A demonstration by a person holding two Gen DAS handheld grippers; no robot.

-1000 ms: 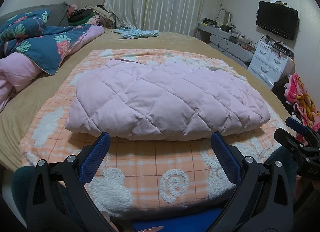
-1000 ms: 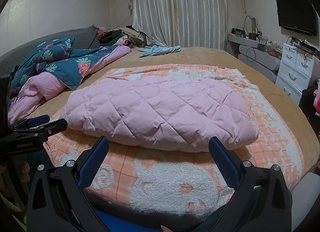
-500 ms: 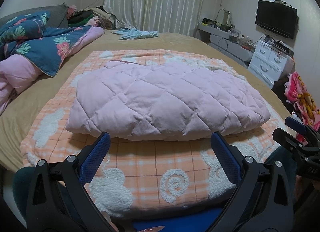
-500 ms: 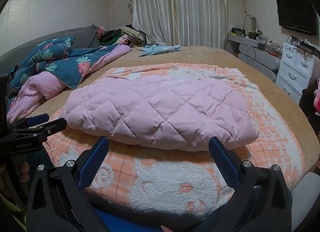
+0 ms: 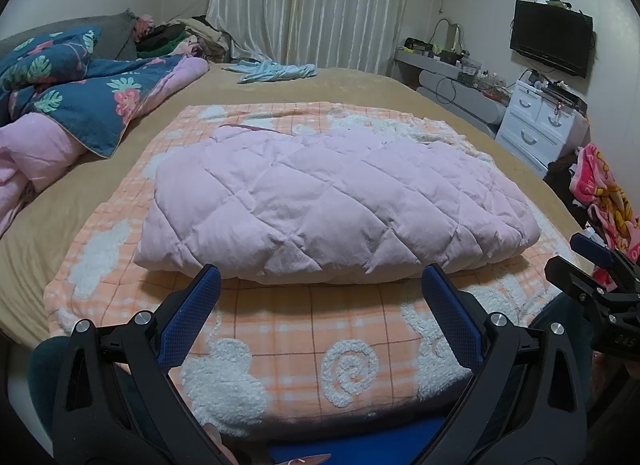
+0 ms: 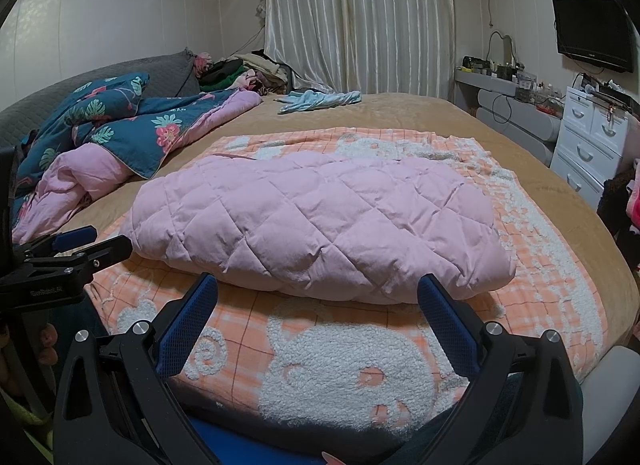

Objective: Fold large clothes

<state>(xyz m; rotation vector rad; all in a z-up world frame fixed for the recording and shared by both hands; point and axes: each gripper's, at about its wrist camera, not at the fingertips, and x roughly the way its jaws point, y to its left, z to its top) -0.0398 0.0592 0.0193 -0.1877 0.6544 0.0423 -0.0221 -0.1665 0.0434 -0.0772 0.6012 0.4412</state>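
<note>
A pink quilted padded garment lies folded into a thick bundle on an orange checked blanket on the bed; it also shows in the right wrist view. My left gripper is open and empty, held just in front of the bundle's near edge. My right gripper is open and empty, also just before the near edge. Each gripper shows in the other's view: the right one at the right edge, the left one at the left edge.
A blue floral duvet with pink lining is heaped at the left. A light blue garment lies at the far side of the tan bed. White drawers and a wall TV stand right.
Both grippers have drifted very slightly; the view shifted a little. The garment has not moved.
</note>
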